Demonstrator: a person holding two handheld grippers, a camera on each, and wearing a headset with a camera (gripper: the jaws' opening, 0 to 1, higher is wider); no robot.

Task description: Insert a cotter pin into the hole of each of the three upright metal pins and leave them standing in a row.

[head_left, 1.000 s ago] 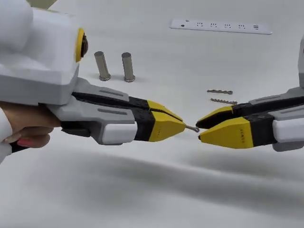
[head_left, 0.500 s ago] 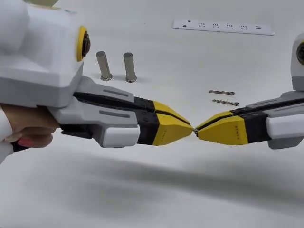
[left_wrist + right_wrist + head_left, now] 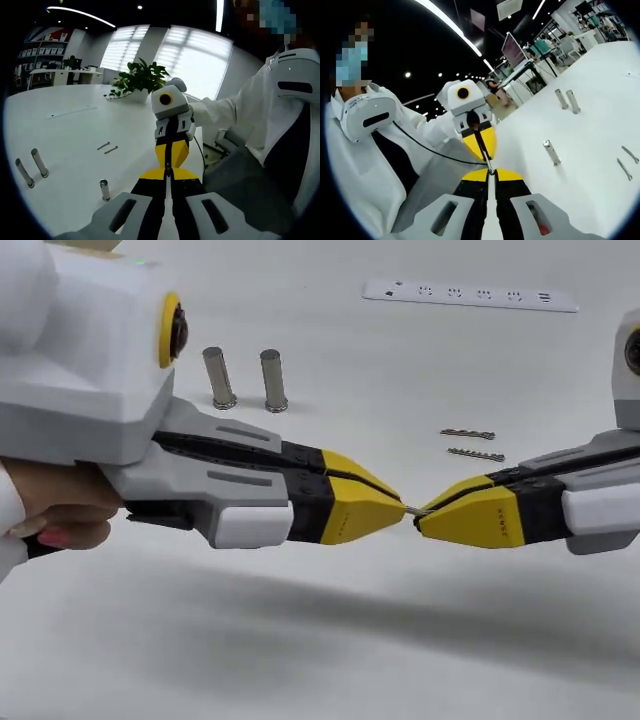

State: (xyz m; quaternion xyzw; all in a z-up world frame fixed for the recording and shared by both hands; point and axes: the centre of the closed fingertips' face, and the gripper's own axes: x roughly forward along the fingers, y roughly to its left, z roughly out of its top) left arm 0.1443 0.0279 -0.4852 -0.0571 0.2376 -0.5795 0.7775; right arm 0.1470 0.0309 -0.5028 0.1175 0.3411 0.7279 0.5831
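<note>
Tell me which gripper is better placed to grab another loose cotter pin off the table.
Right, likely. The loose cotter pins lie just beyond the right gripper; the left gripper sits farther off. Both tips meet on the held cotter pin.

White table [image 3: 300, 650] bears upright metal pins [image 3: 217, 378], cotter pins [image 3: 467, 434], power strip [image 3: 470, 295]

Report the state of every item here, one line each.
left gripper: shut on cotter pin
right gripper: shut on the same pin
cotter pin: held level between both tips
two metal pins: upright, side by side
third metal pin: upright, standing apart
spare cotter pins: lying flat, side by side
</note>
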